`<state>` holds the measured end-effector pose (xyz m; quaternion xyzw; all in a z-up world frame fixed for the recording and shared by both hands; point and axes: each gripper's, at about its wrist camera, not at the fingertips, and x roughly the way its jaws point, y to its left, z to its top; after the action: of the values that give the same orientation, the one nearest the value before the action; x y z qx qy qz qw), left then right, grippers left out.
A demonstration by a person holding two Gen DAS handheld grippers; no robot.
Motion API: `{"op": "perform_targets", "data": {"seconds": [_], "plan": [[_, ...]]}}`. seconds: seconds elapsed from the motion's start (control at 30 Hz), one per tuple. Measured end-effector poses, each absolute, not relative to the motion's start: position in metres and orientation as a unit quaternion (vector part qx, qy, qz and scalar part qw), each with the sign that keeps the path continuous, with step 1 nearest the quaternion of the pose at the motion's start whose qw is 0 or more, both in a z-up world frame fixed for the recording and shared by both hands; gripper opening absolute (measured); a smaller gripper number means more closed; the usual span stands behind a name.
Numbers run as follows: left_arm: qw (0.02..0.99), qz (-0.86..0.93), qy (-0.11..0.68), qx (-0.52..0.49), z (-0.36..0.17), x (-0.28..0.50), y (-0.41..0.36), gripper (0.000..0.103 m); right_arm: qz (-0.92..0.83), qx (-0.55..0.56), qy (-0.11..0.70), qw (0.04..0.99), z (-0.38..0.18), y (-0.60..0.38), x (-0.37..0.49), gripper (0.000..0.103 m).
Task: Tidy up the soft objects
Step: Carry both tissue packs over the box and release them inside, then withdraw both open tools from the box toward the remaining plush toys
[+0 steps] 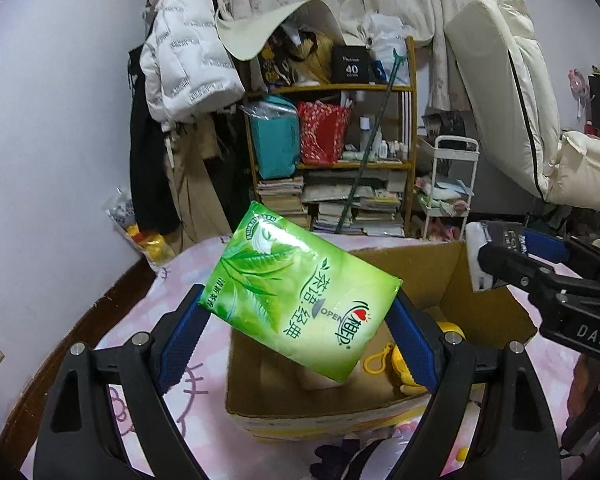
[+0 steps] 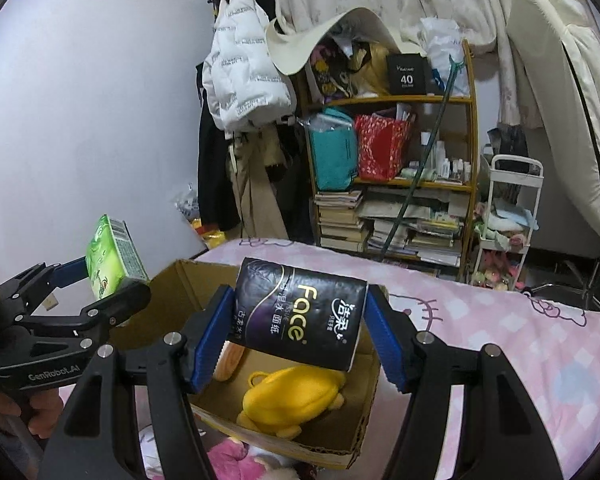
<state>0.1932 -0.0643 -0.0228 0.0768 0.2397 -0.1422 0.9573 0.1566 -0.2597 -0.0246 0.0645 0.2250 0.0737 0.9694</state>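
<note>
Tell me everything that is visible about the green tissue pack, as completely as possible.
The green tissue pack is a soft, glossy plastic packet, bright green with printed tea leaves, Chinese characters, a red heart logo and an "OPEN" tab. One narrow side is white with a barcode. It is tilted and held in the air over the open cardboard box, pinched at two opposite edges by the blue-padded fingers of the left gripper. Nothing else touches it.

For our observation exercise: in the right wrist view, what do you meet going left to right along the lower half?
Left gripper → green tissue pack → open cardboard box → black "Face" tissue pack → pink cartoon-print bedsheet.
</note>
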Motion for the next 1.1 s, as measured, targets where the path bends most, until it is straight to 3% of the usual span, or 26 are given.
{"op": "perform_targets", "data": {"seconds": [0.13, 0.27, 0.33, 0.43, 0.7, 1.1], "plan": [[0.953, -0.145, 0.247, 0.092, -0.026, 0.194, -0.069, 0.086, 0.074, 0.069, 0.238, 0.966, -0.028, -0.262, 0.16, 0.072], [0.95, -0.148, 0.261, 0.092, -0.029, 0.195, -0.069, 0.086, 0.072, 0.075, 0.241, 0.965, -0.026, -0.265, 0.157, 0.083], [0.95, -0.147, 0.26, 0.09, -0.029, 0.194, -0.069, 0.087, 0.069, 0.079, 0.242, 0.965, -0.025, -0.266, 0.156, 0.084], [0.951, -0.145, 0.256, 0.093, -0.027, 0.19, -0.069, 0.096, 0.064, 0.078, 0.242, 0.965, -0.021, -0.267, 0.149, 0.091], [0.948, -0.142, 0.271, 0.093, -0.018, 0.168, -0.06, 0.097, 0.047, 0.074, 0.245, 0.966, -0.009, -0.266, 0.128, 0.103], [0.952, -0.137, 0.257, 0.092, 0.015, 0.109, -0.04, 0.101, 0.034, 0.061, 0.224, 0.972, 0.02, -0.264, 0.082, 0.103]]}}
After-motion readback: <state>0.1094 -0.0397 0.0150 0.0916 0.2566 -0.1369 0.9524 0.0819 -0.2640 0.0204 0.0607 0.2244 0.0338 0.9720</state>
